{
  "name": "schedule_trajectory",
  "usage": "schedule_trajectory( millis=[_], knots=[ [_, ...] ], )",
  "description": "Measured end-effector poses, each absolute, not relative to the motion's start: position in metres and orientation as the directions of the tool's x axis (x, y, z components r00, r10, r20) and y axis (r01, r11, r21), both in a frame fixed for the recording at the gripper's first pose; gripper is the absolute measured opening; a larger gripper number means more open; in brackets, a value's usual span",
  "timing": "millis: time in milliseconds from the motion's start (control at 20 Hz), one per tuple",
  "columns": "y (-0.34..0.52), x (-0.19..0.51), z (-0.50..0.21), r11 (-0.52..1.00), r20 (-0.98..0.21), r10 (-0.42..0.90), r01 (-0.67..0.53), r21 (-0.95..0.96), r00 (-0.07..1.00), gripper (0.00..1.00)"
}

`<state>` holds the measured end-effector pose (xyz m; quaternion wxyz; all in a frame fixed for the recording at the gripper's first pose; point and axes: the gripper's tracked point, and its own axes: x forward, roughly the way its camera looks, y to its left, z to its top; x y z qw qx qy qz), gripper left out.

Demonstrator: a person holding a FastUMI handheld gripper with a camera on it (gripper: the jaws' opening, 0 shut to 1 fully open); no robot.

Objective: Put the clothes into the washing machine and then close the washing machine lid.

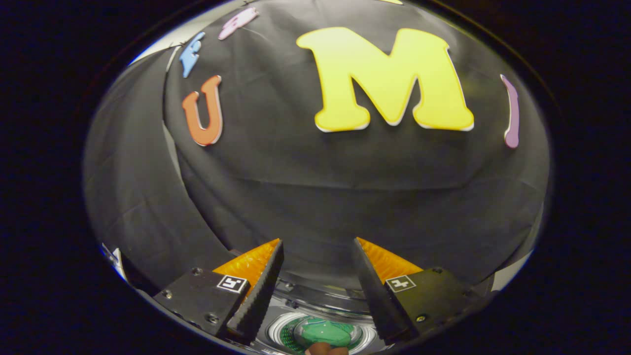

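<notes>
Black cloth hangs behind the washing machine (pixel 320 296), whose round opening shows green clothes (pixel 325 331) inside, below and between the fingers. Above that opening the gripper (pixel 318 244) stands open and holds nothing. I judge that closing the lid comes next; it must first be found.

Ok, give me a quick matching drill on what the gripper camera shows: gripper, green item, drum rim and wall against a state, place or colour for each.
Things:
1. gripper
2. green item
3. drum rim
4. wall

Descriptions:
A. white, ringing the green item
B. black cloth, hanging beyond the fingers
C. open, nothing between the fingers
D. lying inside the drum, low between the fingers

Pairs: 1-C, 2-D, 3-A, 4-B
</notes>
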<state>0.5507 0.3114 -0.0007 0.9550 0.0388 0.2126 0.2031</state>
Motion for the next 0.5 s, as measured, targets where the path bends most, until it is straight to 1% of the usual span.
schedule_trajectory(
  millis=[100,400,500],
  knots=[
    [0.305,0.56,-0.012,0.935,-0.422,0.356,-0.319,0.157,0.834,0.88],
    [0.292,0.562,-0.041,0.964,-0.498,0.265,-0.221,0.147,0.825,0.88],
    [0.291,0.562,-0.043,0.963,-0.487,0.264,-0.199,0.181,0.833,0.88]
  ],
)
